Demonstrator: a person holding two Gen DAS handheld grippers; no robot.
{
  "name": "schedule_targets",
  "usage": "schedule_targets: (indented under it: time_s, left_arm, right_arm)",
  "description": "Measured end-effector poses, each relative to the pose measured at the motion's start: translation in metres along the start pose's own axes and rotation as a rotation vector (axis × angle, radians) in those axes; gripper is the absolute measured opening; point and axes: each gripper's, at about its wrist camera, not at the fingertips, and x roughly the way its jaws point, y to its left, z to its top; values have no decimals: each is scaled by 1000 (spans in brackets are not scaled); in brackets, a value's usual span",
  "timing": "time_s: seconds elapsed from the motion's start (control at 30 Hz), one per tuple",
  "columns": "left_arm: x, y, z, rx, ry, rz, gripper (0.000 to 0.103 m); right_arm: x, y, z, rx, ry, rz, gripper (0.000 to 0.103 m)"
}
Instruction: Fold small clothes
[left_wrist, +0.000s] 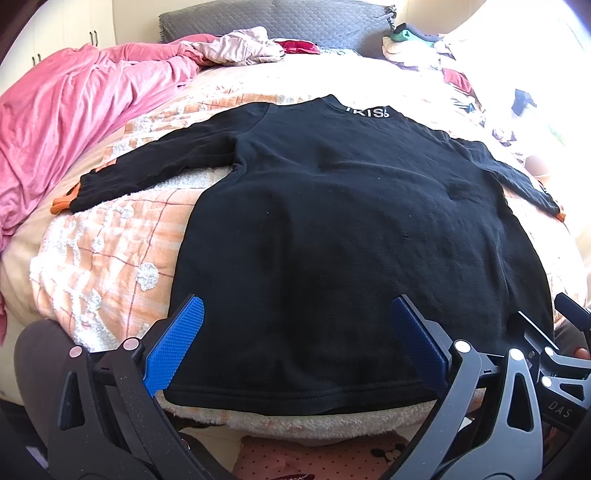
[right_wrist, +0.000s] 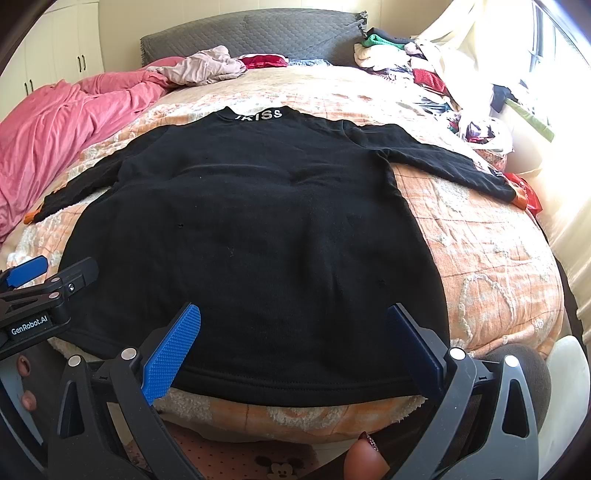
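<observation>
A black long-sleeved shirt (left_wrist: 332, 229) with orange cuffs and white lettering at the collar lies flat on the bed, sleeves spread out to both sides, hem nearest me. It also shows in the right wrist view (right_wrist: 251, 240). My left gripper (left_wrist: 295, 310) is open and empty, hovering over the hem's left part. My right gripper (right_wrist: 293, 317) is open and empty over the hem's right part. The left gripper also shows at the left edge of the right wrist view (right_wrist: 55, 269).
An orange-and-white checked bedspread (right_wrist: 491, 258) covers the bed. A pink blanket (left_wrist: 74, 118) is bunched at the left. A pile of mixed clothes (right_wrist: 443, 85) lies at the far right by the window. A grey headboard (right_wrist: 255, 33) stands behind.
</observation>
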Motion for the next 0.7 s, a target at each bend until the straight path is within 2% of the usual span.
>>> schedule_targets:
  time_s: [0.7]
  left_arm:
    - [1, 1, -1, 0, 1, 5, 95]
  right_arm:
    - [0, 2, 0, -1, -5, 5, 99]
